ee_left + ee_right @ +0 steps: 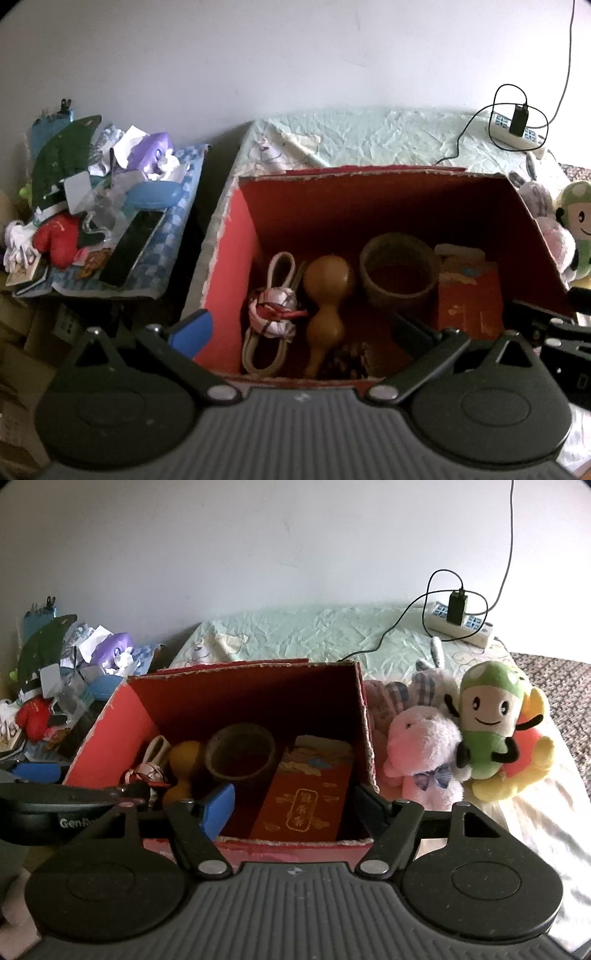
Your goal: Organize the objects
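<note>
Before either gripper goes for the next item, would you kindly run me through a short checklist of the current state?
1. Right gripper open, nothing between its fingers: ok.
2. Left gripper open and empty: ok.
3. Red box open on top: ok.
4. Free space in box beside gourd, bowl and red packet: not ok, floor looks crowded.
5. Plush toys outside the box, unobstructed: ok.
6. Charger cable away from the toys: cannot tell.

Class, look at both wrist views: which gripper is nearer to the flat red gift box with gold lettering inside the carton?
Right. The right gripper hangs open directly over the red gift box. The left gripper is open above the gourd, with the box off to its right.
</note>
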Tool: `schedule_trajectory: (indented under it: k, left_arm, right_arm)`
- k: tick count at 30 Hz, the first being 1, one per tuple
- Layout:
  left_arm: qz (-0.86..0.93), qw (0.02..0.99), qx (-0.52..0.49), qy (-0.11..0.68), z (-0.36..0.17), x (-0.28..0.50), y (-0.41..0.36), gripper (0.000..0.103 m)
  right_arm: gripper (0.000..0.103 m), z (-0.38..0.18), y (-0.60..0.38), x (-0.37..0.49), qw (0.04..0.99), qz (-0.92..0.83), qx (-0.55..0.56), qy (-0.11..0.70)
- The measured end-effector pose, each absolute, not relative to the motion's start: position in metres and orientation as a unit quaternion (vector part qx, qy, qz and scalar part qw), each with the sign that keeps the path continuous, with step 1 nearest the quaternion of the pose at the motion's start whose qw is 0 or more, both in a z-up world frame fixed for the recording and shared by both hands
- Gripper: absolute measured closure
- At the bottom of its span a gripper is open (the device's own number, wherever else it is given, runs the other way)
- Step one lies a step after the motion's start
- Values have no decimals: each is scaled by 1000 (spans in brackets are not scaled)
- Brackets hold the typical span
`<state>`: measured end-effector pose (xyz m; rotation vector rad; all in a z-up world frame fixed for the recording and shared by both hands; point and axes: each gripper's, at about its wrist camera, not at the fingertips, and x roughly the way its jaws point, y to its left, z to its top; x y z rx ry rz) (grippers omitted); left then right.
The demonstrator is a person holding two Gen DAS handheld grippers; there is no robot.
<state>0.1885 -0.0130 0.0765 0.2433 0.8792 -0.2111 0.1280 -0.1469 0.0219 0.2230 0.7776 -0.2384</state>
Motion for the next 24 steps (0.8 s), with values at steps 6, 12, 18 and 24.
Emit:
schedule_trajectory:
  k: [6,12,18,24]
  left_arm:
    - [-107,881,127,443,82,173,-14,1]
    - [-104,871,126,464,82,168,-11,1]
    - [-113,853,140,489,77,160,-12,1]
    - [-123,835,136,519,63,160,-14,1]
  right_arm:
    - [29,31,-145,119,914,-96,121,375]
    - [29,32,-141,113,909,-92,111,392]
    - [29,33,-137,107,904,-85,97,408]
    - [29,24,-140,104,893,-88,107,428]
